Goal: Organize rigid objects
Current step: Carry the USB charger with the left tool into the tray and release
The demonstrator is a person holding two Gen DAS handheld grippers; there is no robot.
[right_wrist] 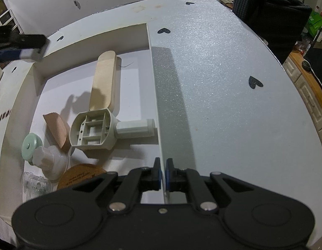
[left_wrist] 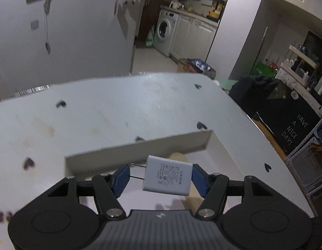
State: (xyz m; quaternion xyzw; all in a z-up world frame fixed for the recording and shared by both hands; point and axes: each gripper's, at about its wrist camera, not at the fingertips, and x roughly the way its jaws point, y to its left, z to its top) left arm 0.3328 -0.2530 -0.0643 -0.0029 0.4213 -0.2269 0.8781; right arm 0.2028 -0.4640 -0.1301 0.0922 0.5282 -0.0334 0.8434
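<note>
While a kitchen with a white front-loading washing machine (left_wrist: 165, 31) is showing beyond it, the pale grey heart-printed tabletop (right_wrist: 223, 83) is carrying a shallow white cardboard box (right_wrist: 153, 87); above that box the left gripper (left_wrist: 158, 178) is pinching a white rectangular plug-in charger (left_wrist: 167, 176), and the right gripper (right_wrist: 163, 174) is clamping the box's wall.

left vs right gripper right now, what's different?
Left gripper holds a white charger above the box; right gripper pinches the box's thin wall. Left jaws stand apart around the charger; right jaws are nearly closed. Both have black bodies and blue pads.

Matt white plastic charger (left_wrist: 168, 176), wooden paddle (right_wrist: 104, 81)
</note>
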